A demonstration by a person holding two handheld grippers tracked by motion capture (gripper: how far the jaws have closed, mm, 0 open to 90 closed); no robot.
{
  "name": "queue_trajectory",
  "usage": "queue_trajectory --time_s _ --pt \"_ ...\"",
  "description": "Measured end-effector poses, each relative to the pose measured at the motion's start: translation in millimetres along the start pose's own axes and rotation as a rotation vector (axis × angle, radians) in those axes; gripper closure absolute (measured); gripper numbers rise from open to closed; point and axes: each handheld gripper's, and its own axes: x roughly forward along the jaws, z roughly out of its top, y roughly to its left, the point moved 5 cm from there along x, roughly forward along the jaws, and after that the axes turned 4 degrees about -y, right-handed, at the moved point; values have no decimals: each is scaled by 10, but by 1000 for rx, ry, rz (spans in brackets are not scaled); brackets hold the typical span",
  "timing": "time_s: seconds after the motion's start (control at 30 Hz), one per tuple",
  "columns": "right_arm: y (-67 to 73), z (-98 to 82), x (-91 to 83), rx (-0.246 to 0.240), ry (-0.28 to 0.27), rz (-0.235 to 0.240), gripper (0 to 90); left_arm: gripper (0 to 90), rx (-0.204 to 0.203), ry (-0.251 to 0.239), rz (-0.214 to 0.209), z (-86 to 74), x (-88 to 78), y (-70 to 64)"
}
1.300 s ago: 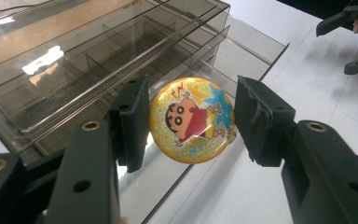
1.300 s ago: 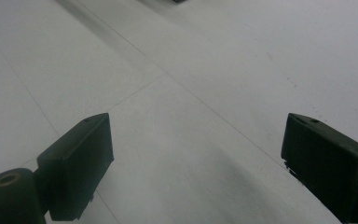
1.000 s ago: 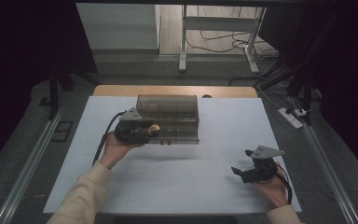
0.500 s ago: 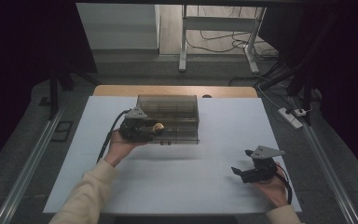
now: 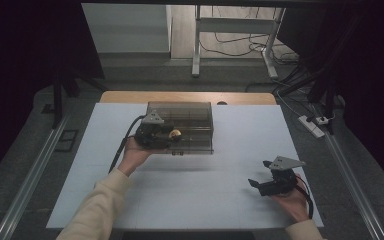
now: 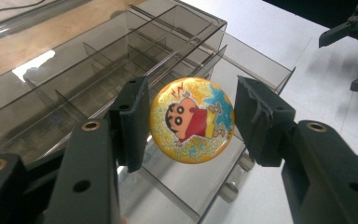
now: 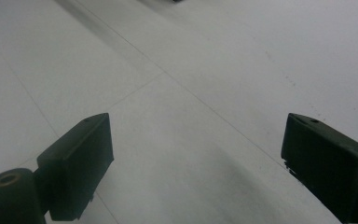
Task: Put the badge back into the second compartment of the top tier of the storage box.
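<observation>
A round yellow badge [image 6: 192, 120] with a cartoon boy on it hangs between the jaws of my left gripper [image 6: 191, 140], which is shut on its edges. The badge [image 5: 176, 133] and the left gripper [image 5: 166, 135] are over the front left part of a smoky clear plastic compartment box [image 5: 196, 122], above its divided cells [image 6: 74, 84]. My right gripper [image 5: 259, 173] rests low at the front right of the table, held by a hand. It stands open, with only bare white table between its jaws [image 7: 196, 154].
A white sheet [image 5: 230, 200] covers the table, with a wooden edge [image 5: 190, 97] at the back. The right gripper [image 6: 354, 46] appears far off in the left gripper view. Cables trail from both grippers. Floor, a power strip [image 5: 312, 126] and frame legs lie beyond.
The left gripper has carried the badge a little to the right and farther over the box. The right gripper has stayed where it was.
</observation>
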Motion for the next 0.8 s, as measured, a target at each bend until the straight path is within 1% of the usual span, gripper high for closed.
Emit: queue_trajectory --time_s 0.37,0.4,0.47,0.5,0.6,0.67,0.8 --pt "-1 -3 1 0 2 -1 84 461 -7 23 -2 -12 137 33" --pt "-1 -3 1 -1 2 -1 84 452 -6 26 -1 -15 144 34" --pt "-2 -4 0 0 2 -1 84 384 -4 27 4 -17 153 33" --pt "-2 -4 -1 0 2 -1 84 370 -2 25 4 -17 151 30" --pt "-4 -4 -4 -3 1 -1 84 355 0 18 -4 -8 129 22" --pt "-3 -4 -4 -2 1 -1 84 339 -3 13 -3 -2 114 14" --pt "-2 -3 -7 -1 1 -2 84 299 1 14 2 -9 71 -8"
